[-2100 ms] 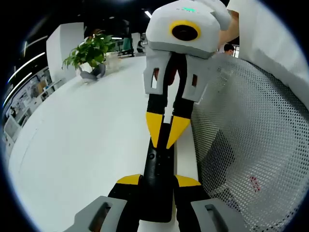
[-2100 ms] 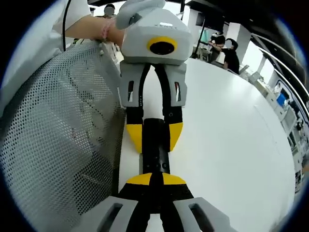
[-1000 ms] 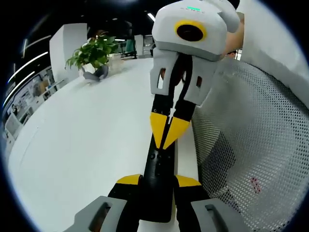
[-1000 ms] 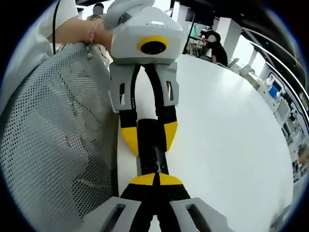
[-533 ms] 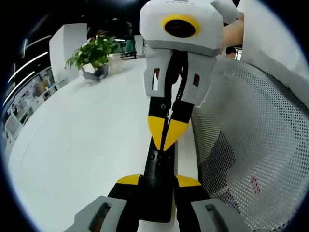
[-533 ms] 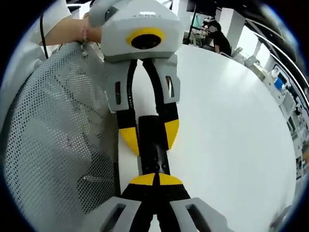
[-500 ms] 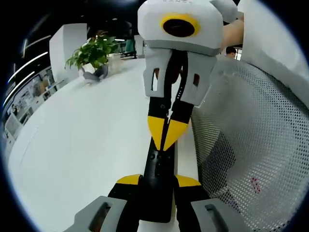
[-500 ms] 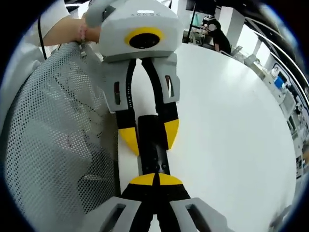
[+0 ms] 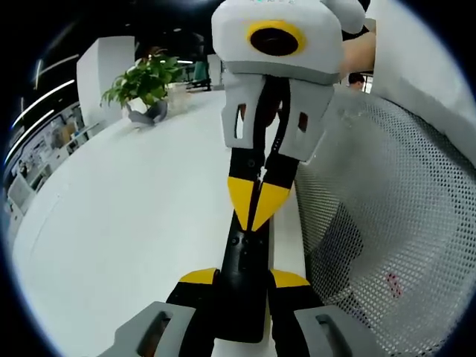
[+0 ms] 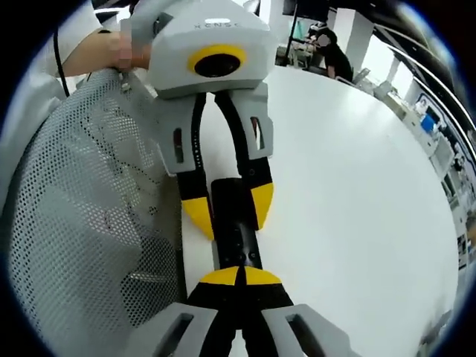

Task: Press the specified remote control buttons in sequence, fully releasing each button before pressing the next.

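Observation:
A black remote point(image 9: 245, 256) lies lengthwise along the white table's edge. My left gripper point(image 9: 244, 279) is shut on its near end, one yellow fingertip point(image 9: 199, 277) on each side. My right gripper point(image 9: 256, 214) comes in from the top, shut, its yellow tips together and pointing down onto the remote's upper face. In the right gripper view, my right gripper point(image 10: 238, 277) rests its joined tips on the remote point(image 10: 236, 239), whose small buttons show just ahead. Beyond them the left gripper point(image 10: 229, 208) clamps the remote's far end.
A grey mesh chair back point(image 9: 387, 223) stands right beside the remote, also seen as mesh point(image 10: 82, 216). The white table point(image 9: 126, 208) spreads wide on the other side. A potted plant point(image 9: 141, 78) sits far back. A hand point(image 10: 100, 52) holds the left gripper. People point(image 10: 335, 56) sit in the distance.
The right gripper has tilted and shifted slightly over the remote, its tips staying on the same spot. The left gripper and the remote have not moved.

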Motion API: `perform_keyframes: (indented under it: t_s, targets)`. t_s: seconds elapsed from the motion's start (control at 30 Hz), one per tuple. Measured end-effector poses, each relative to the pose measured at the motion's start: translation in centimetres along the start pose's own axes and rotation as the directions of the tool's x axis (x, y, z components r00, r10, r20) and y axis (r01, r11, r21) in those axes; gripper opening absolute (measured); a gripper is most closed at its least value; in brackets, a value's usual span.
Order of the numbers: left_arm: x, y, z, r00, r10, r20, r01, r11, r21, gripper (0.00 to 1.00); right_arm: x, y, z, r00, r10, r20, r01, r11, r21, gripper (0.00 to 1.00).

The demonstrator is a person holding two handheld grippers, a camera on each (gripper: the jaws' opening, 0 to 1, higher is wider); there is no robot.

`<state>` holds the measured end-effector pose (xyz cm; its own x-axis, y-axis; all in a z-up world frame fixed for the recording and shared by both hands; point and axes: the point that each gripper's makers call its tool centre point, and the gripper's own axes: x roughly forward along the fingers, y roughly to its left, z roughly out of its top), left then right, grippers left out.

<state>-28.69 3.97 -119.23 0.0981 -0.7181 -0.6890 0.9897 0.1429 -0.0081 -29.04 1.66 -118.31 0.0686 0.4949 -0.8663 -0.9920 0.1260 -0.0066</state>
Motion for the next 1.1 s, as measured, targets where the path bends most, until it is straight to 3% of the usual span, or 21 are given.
perform_keyframes:
  t_s: [0.2, 0.47, 0.7, 0.93, 1.1]
  targets:
    - [0.03, 0.01, -0.05, 1.000, -0.001, 0.001, 0.001, 1.000, 0.000, 0.25, -0.04, -0.03, -0.07, 0.999, 0.034, 0.000, -0.034, 0.999, 0.028, 0.00]
    - [0.09, 0.01, -0.05, 1.000, -0.001, 0.002, 0.001, 1.000, -0.001, 0.25, -0.35, -0.11, -0.93, 1.000, 0.020, -0.023, -0.019, 0.999, 0.029, 0.00]
    - [0.16, -0.03, -0.02, 1.000, -0.001, -0.003, 0.001, 1.000, 0.000, 0.25, -0.04, -0.11, -0.89, 0.990, -0.020, -0.140, 0.009, 0.997, -0.082, 0.00]
    - [0.14, -0.07, 0.06, 1.000, -0.006, 0.000, 0.006, 1.000, 0.003, 0.25, -0.10, -0.27, -0.95, 0.992, 0.021, -0.124, -0.024, 0.999, -0.023, 0.00]
    - [0.12, -0.06, 0.04, 1.000, -0.004, 0.006, 0.004, 1.000, -0.003, 0.25, -0.14, -0.11, -0.96, 0.995, 0.007, -0.099, -0.012, 0.999, -0.047, 0.00]
